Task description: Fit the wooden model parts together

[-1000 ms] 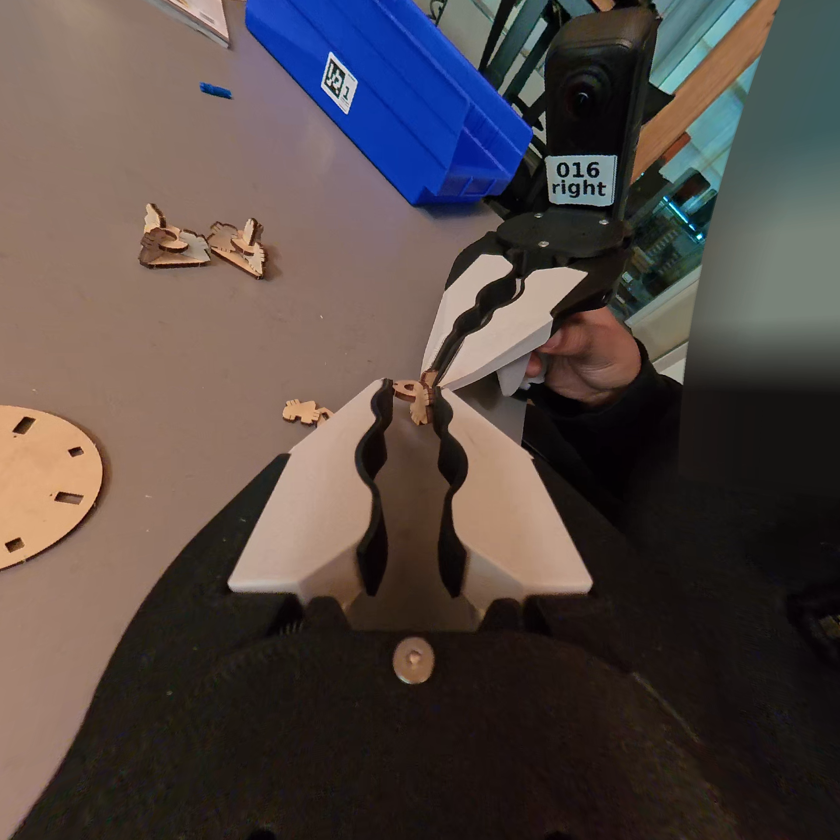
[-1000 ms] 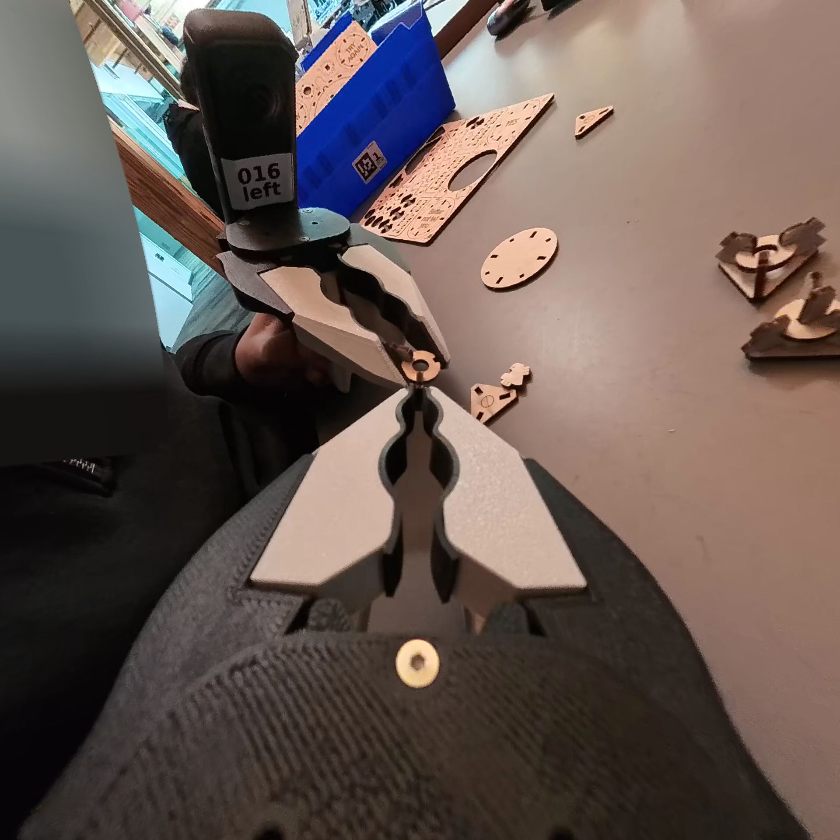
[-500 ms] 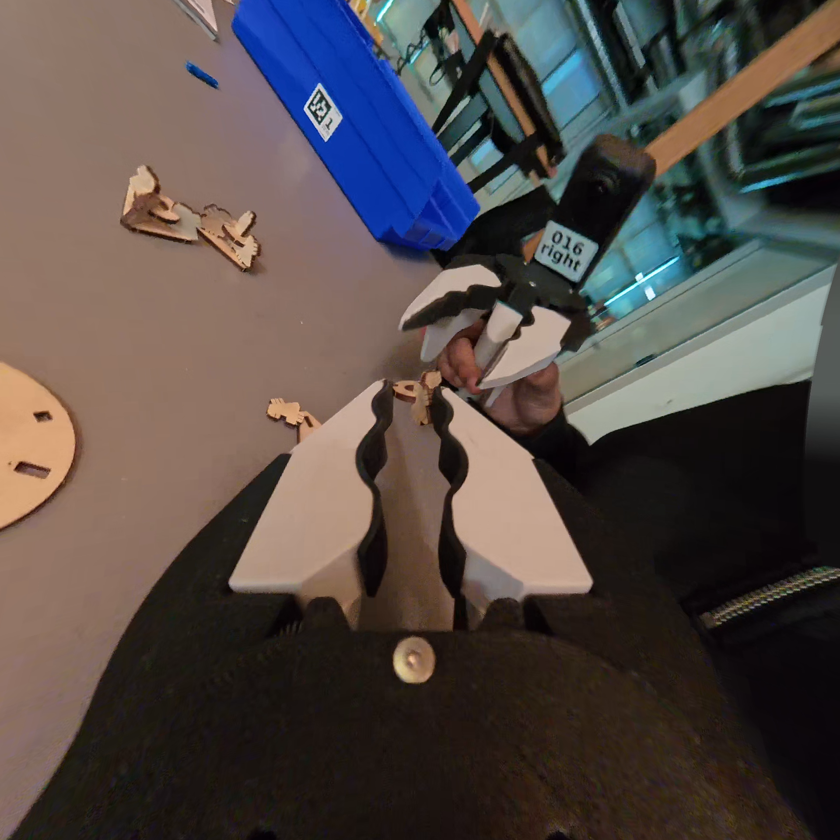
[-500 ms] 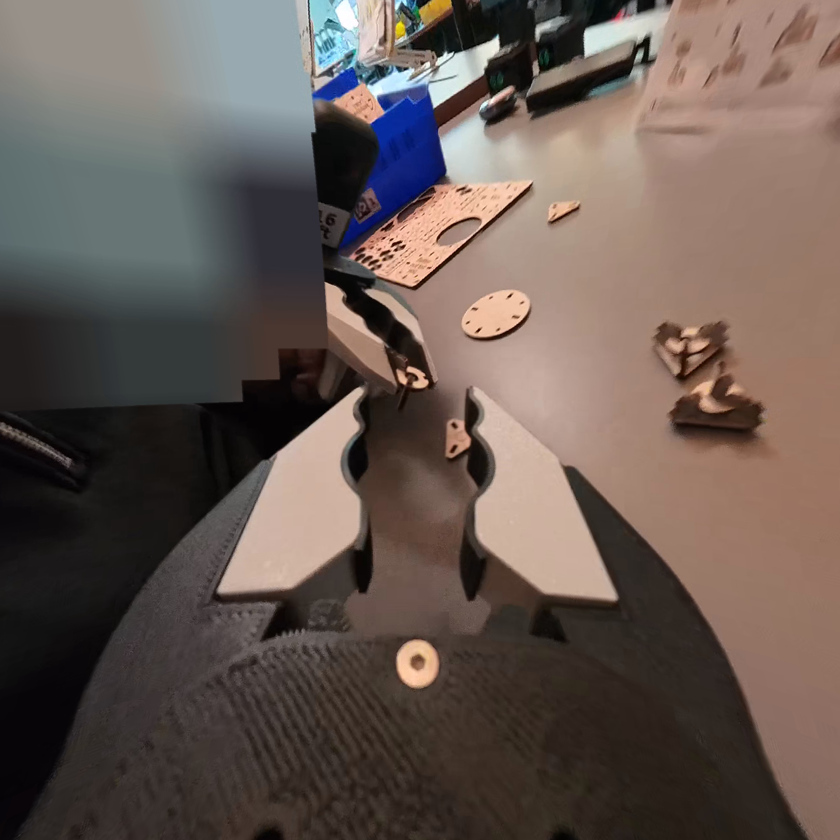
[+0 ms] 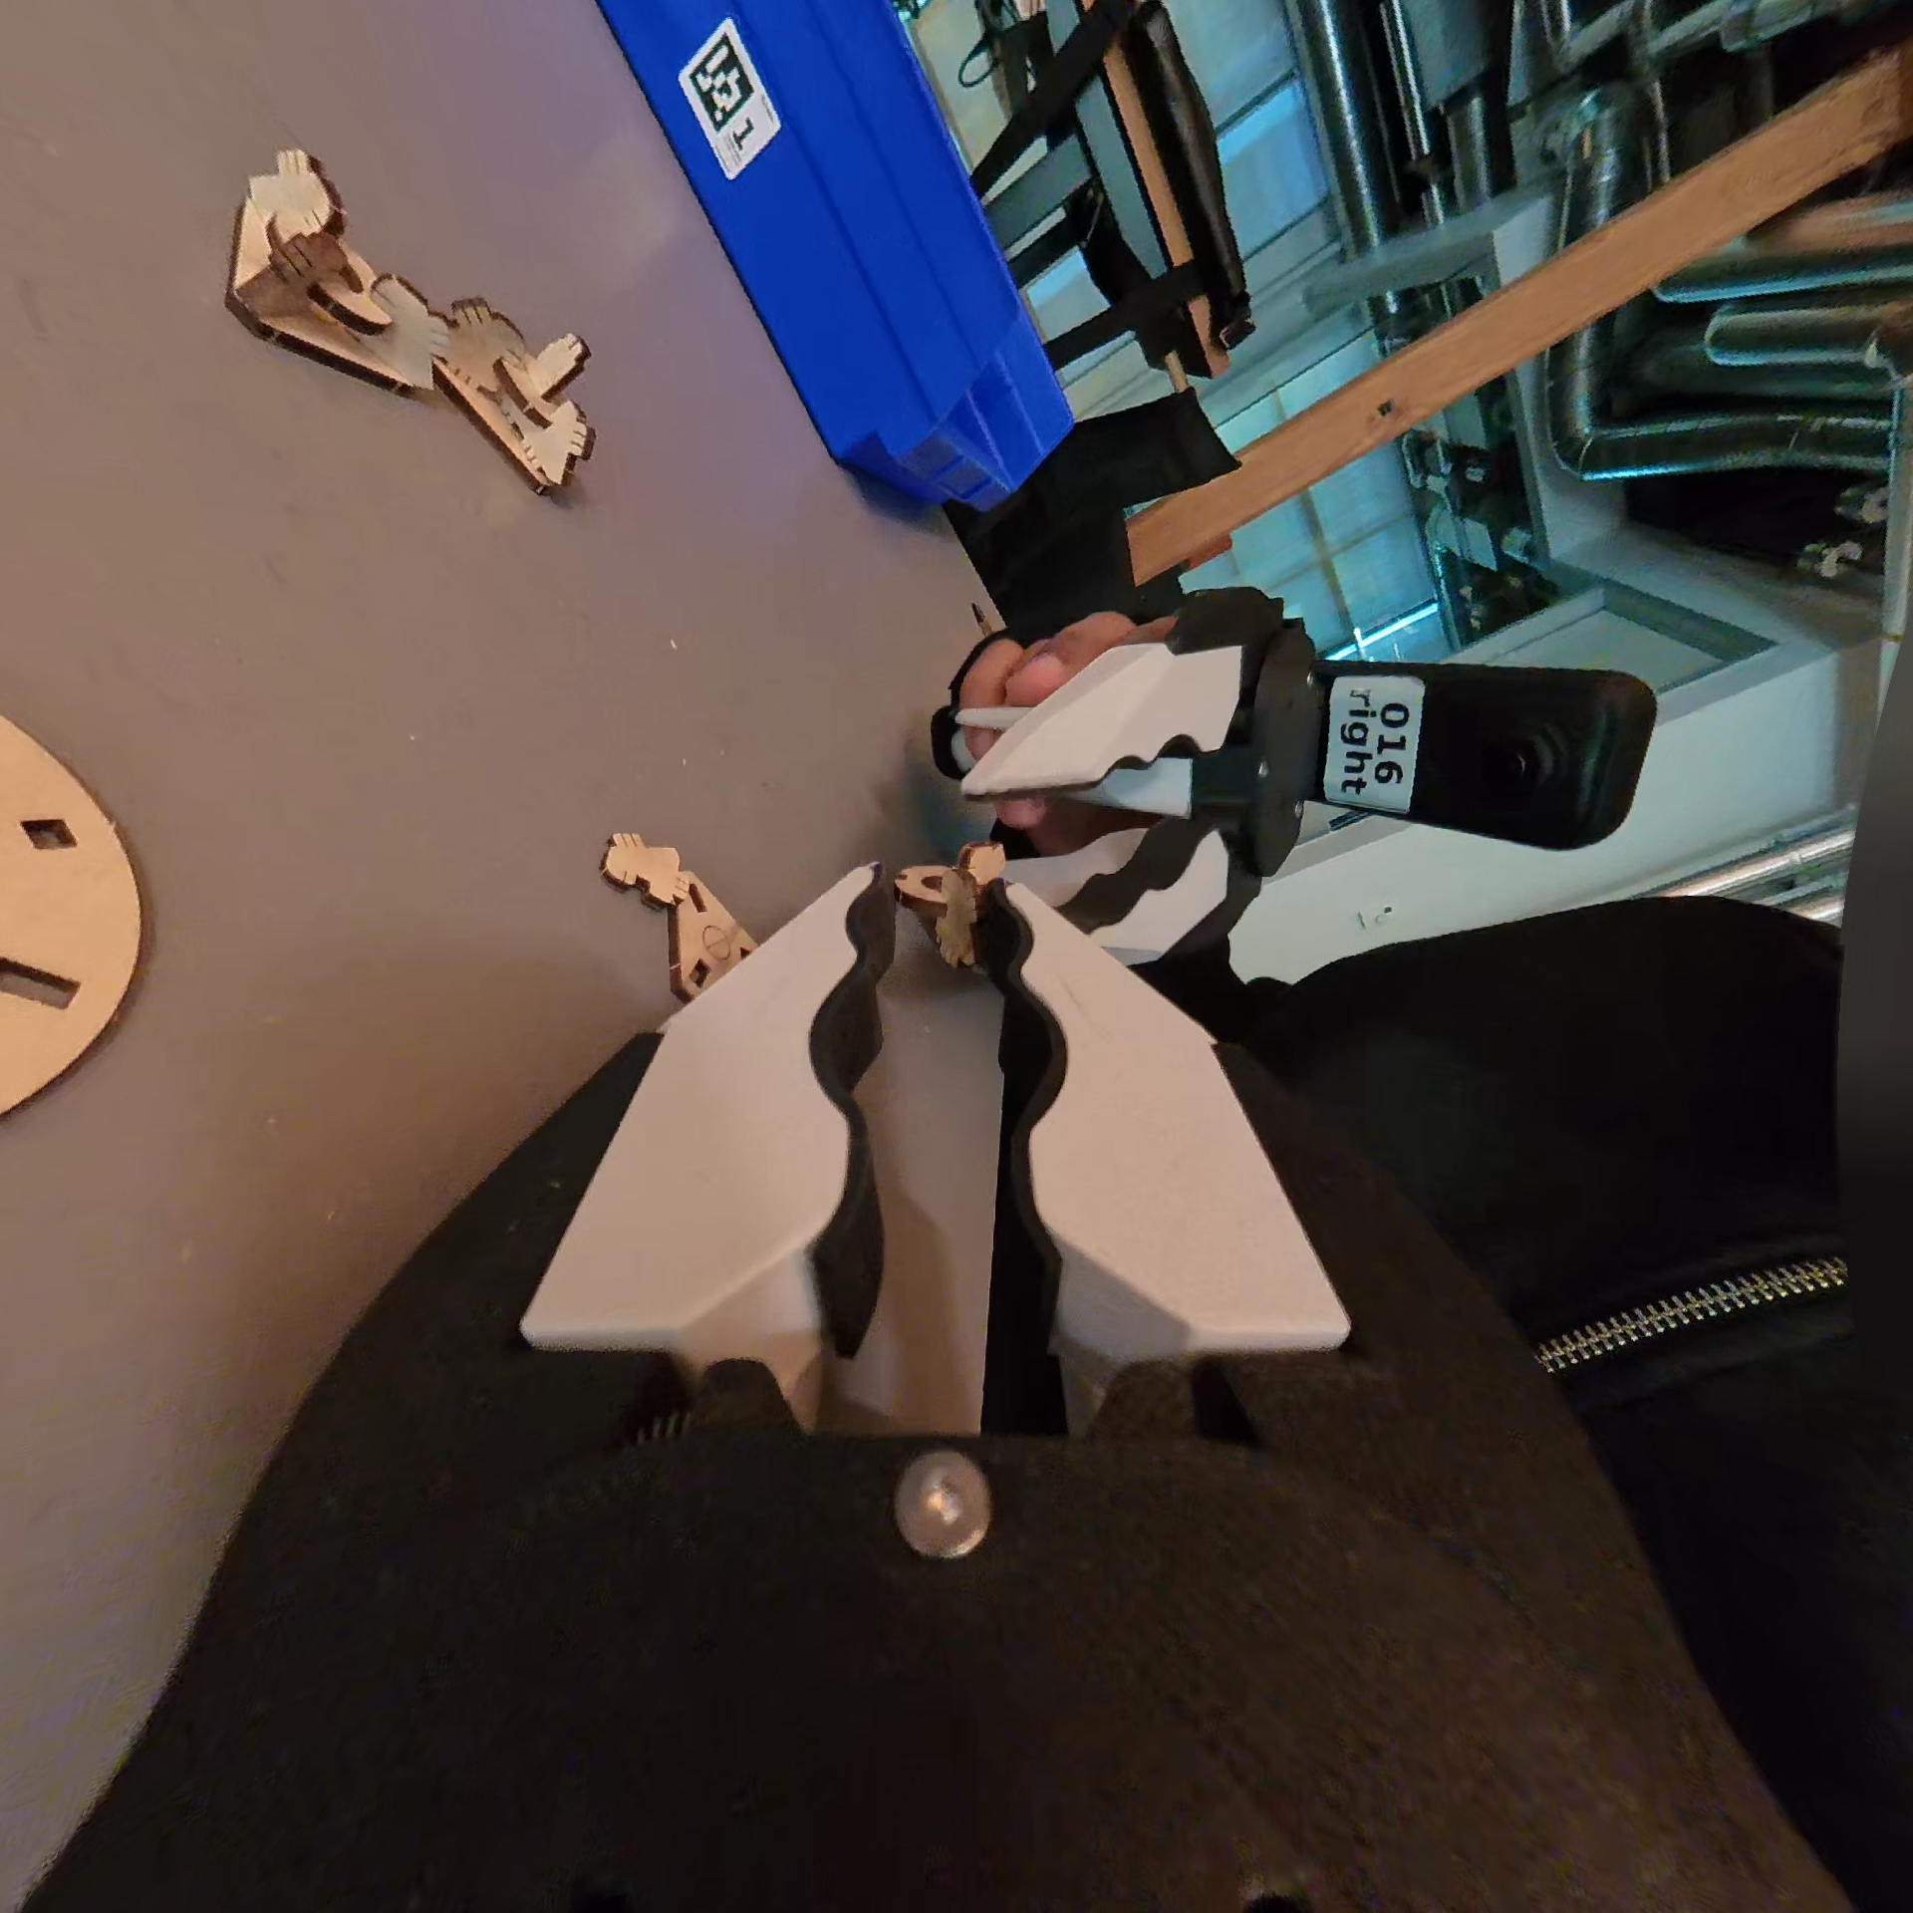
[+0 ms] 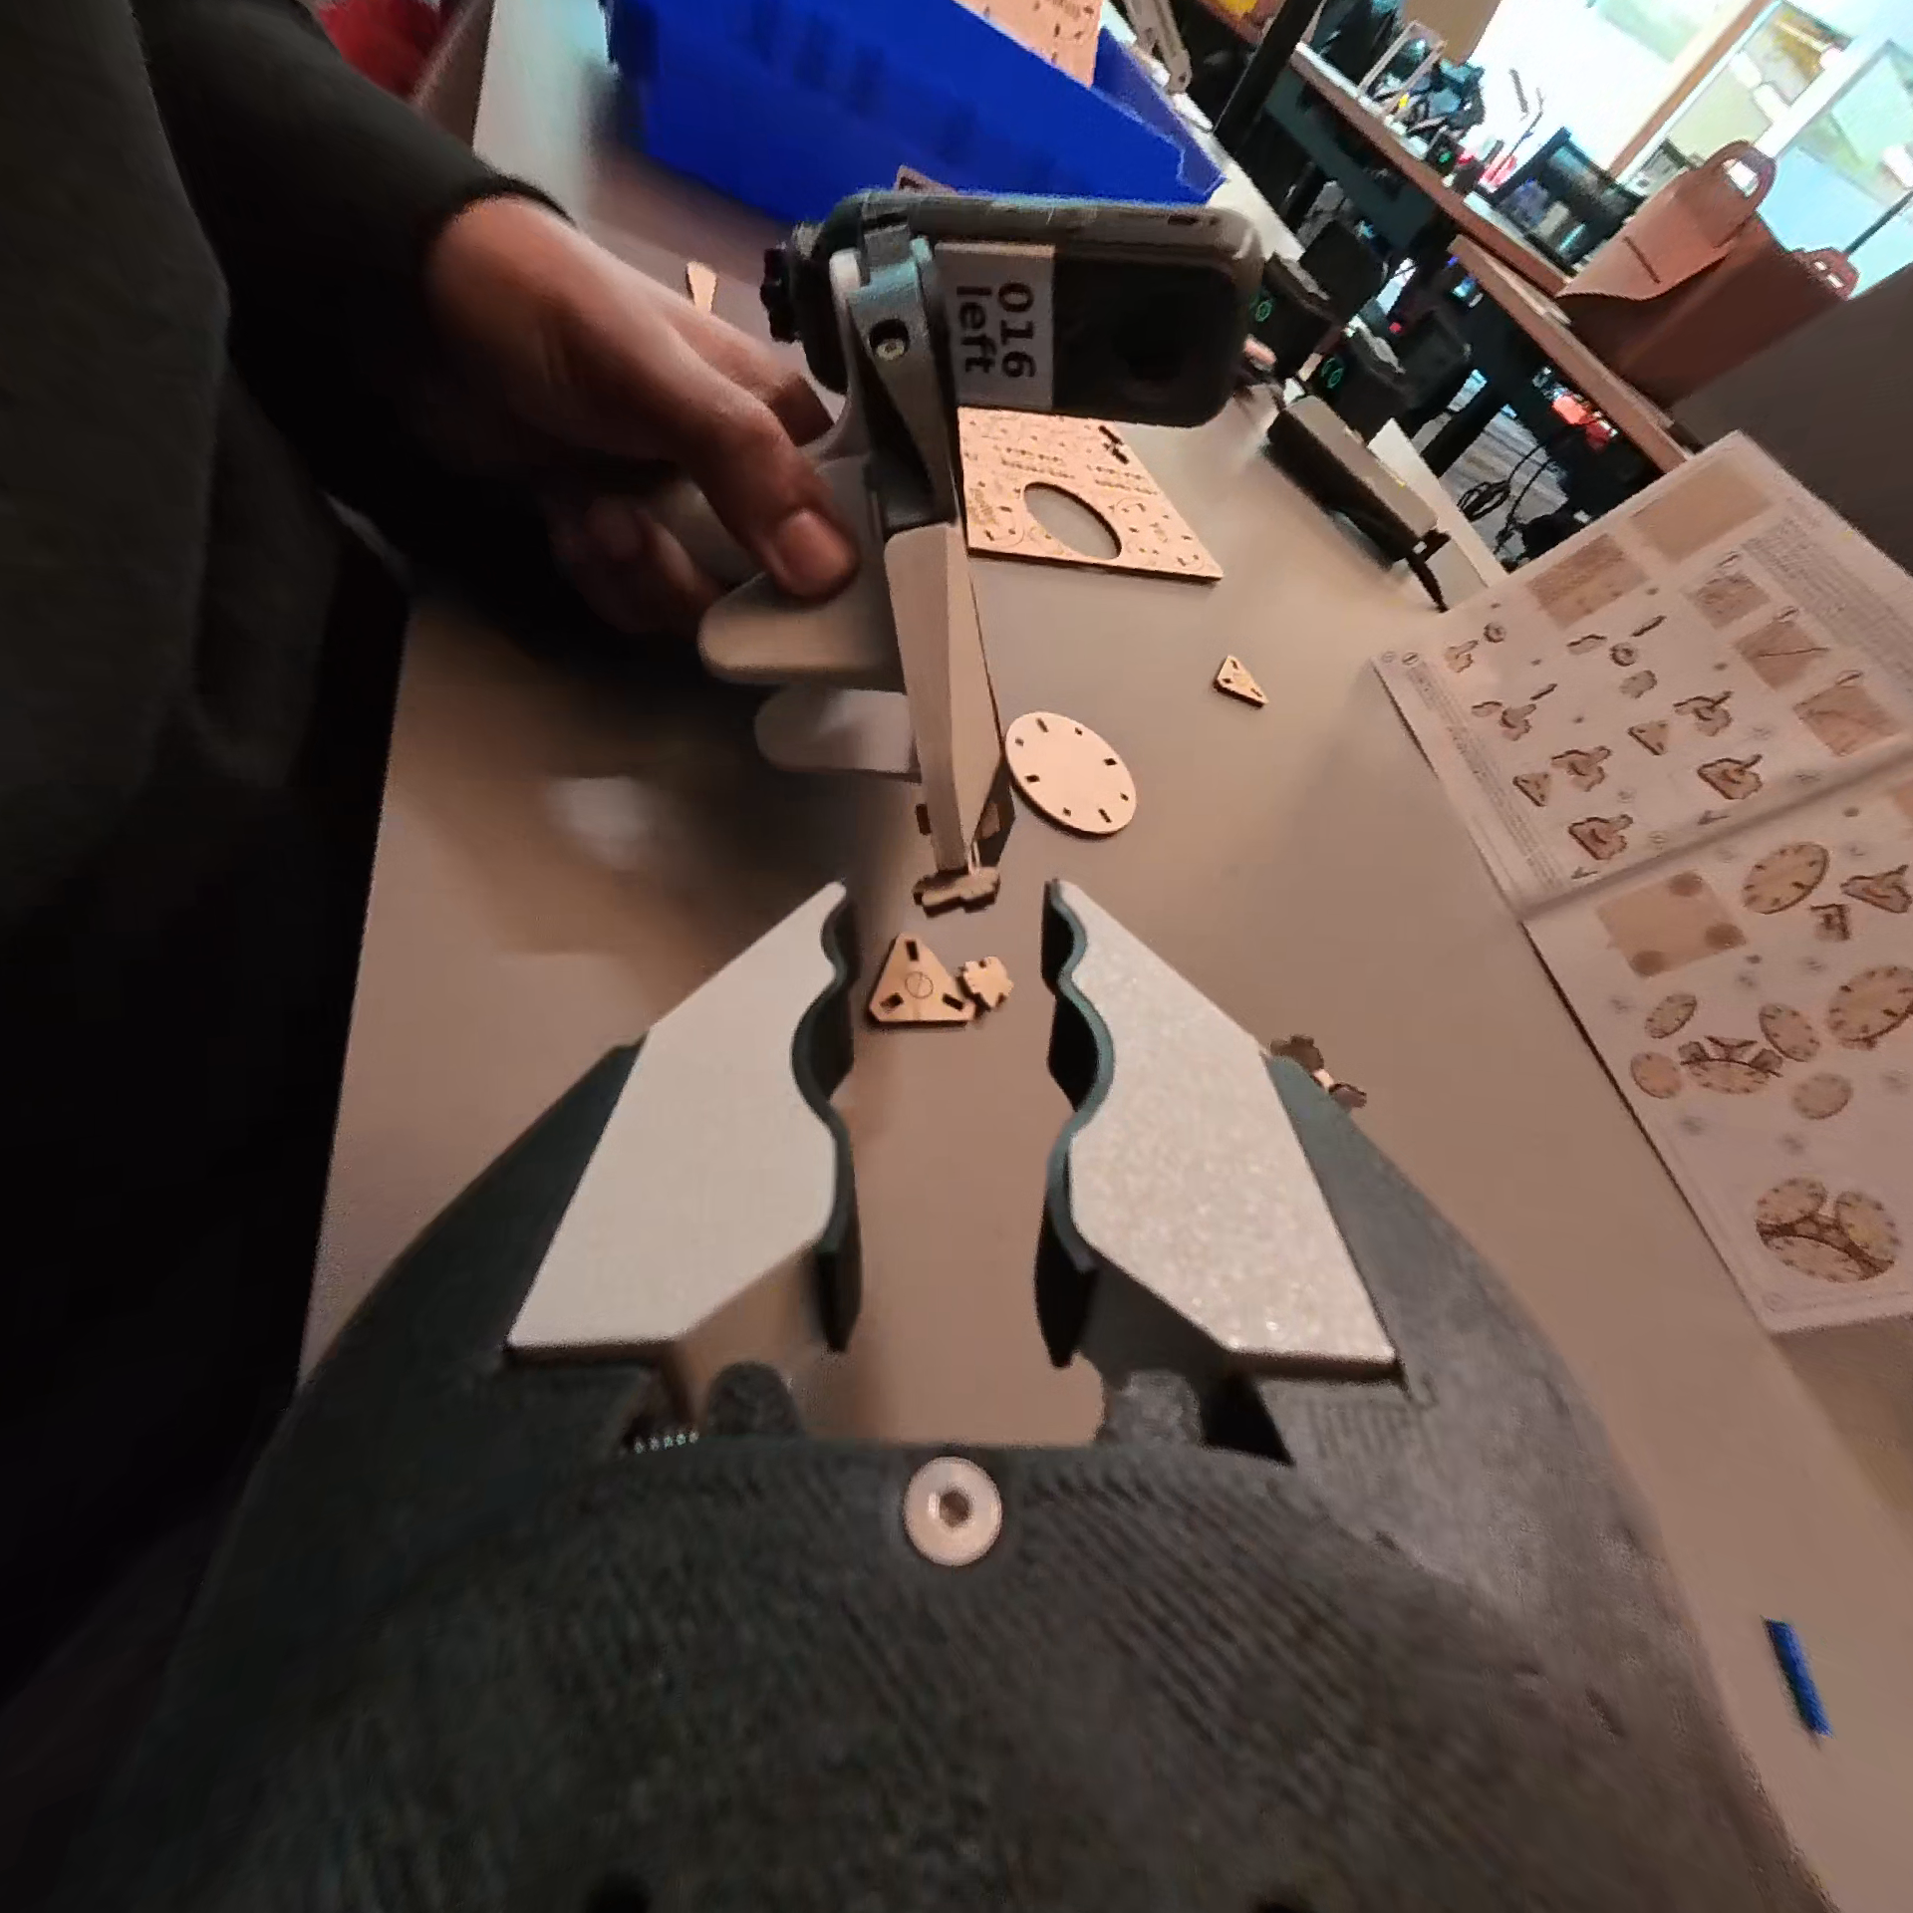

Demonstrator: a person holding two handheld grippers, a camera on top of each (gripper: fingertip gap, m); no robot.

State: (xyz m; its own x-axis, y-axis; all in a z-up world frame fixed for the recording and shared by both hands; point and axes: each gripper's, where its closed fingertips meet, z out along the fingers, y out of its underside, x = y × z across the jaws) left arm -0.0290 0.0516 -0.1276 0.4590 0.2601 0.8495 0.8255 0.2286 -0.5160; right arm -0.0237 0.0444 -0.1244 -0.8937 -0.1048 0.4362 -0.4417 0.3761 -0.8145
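My left gripper (image 5: 942, 906) is shut on a small wooden assembly (image 5: 947, 903), a ring piece with a toothed piece set across it, pinched at the fingertips. In the right wrist view the left gripper (image 6: 963, 854) points down at the grey table (image 6: 1294, 932), with the wooden assembly (image 6: 958, 890) at its tips. My right gripper (image 6: 947, 911) is open and empty above a wooden triangle (image 6: 911, 983) and a small toothed piece (image 6: 989, 978) that lie on the table. In the left wrist view the right gripper (image 5: 1035, 828) lies sideways just beyond my left fingertips, its jaws apart.
A blue bin (image 5: 859, 238) stands at the back. Two assembled wooden stands (image 5: 311, 280) (image 5: 518, 404) sit to the left. A round slotted disc (image 6: 1071, 771), a cut-out wooden sheet (image 6: 1077, 507), a loose triangle (image 6: 1239, 681) and an instruction sheet (image 6: 1708, 828) lie on the table. Left and right tips are no more than a few centimetres apart. The left tips stand about 4 centimetres off the wooden triangle (image 6: 911, 983). Seen from the left wrist view (image 5: 713, 946) as well.
My right gripper, shut at the wooden assembly a second ago, has opened, drawn back from it and turned sideways. My left gripper has kept its hold and swung to point down at the table.
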